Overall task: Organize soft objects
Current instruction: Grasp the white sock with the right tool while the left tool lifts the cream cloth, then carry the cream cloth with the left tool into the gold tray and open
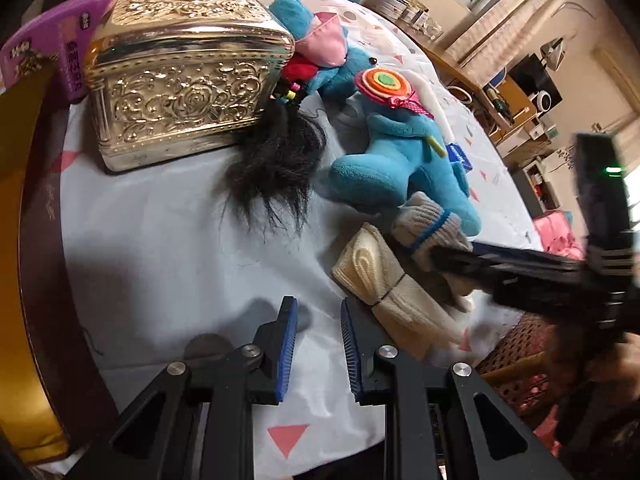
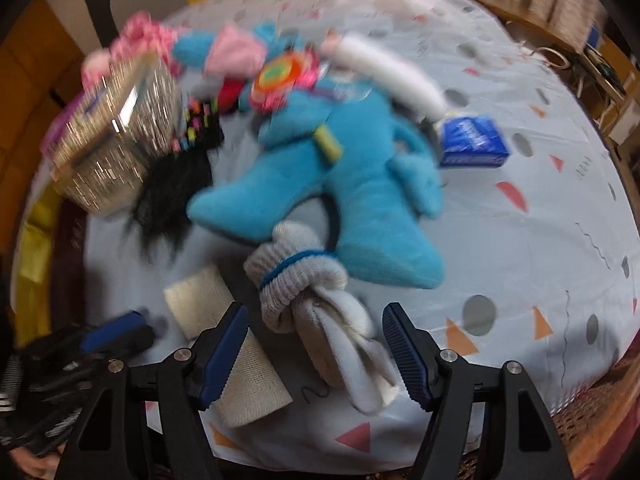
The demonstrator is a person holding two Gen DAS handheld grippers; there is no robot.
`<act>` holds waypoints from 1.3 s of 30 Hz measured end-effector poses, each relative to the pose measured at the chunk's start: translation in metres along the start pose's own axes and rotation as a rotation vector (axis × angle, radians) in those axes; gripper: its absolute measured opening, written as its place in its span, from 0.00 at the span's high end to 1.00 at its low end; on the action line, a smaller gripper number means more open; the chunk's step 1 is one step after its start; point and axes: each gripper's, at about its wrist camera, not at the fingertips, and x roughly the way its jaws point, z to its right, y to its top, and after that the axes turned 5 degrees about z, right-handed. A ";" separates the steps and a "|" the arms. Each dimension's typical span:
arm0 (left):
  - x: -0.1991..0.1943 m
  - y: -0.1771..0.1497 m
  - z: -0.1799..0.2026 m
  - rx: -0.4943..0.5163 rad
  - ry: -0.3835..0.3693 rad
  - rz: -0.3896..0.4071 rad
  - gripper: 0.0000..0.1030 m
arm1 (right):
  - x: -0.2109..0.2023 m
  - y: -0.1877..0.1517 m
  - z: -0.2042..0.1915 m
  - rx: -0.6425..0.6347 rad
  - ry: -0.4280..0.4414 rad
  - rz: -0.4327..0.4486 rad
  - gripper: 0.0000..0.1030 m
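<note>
A blue plush toy with a round lollipop patch lies on the patterned cloth; it also shows in the right wrist view. A knotted grey-white glove with a blue cuff band lies in front of it, between the open fingers of my right gripper, untouched as far as I can tell. A folded cream towel lies beside the glove, also in the right wrist view. My left gripper is open and empty, just left of the towel. A black hair wig lies by the gold box.
An ornate gold box stands at the back left with a purple packet behind it. A small blue packet lies right of the plush. A white roll and pink soft items lie further back. The table edge curves at right.
</note>
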 end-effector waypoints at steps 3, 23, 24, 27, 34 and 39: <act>-0.001 -0.003 0.008 0.016 -0.020 -0.006 0.78 | 0.011 0.000 -0.010 -0.046 0.002 -0.041 0.64; 0.052 0.008 0.073 0.013 0.085 -0.083 0.33 | -0.070 -0.022 0.050 0.236 0.379 0.416 0.79; 0.055 0.009 0.077 0.034 0.103 -0.082 0.33 | -0.071 -0.022 0.050 0.234 0.376 0.417 0.79; 0.063 0.009 0.091 0.110 0.155 -0.072 0.33 | -0.069 -0.019 0.045 0.216 0.372 0.408 0.78; 0.053 -0.007 0.090 0.280 0.147 -0.032 0.60 | -0.064 -0.018 0.043 0.204 0.340 0.372 0.79; 0.023 -0.023 0.064 0.302 0.073 0.000 0.61 | -0.061 -0.016 0.036 0.166 0.313 0.351 0.79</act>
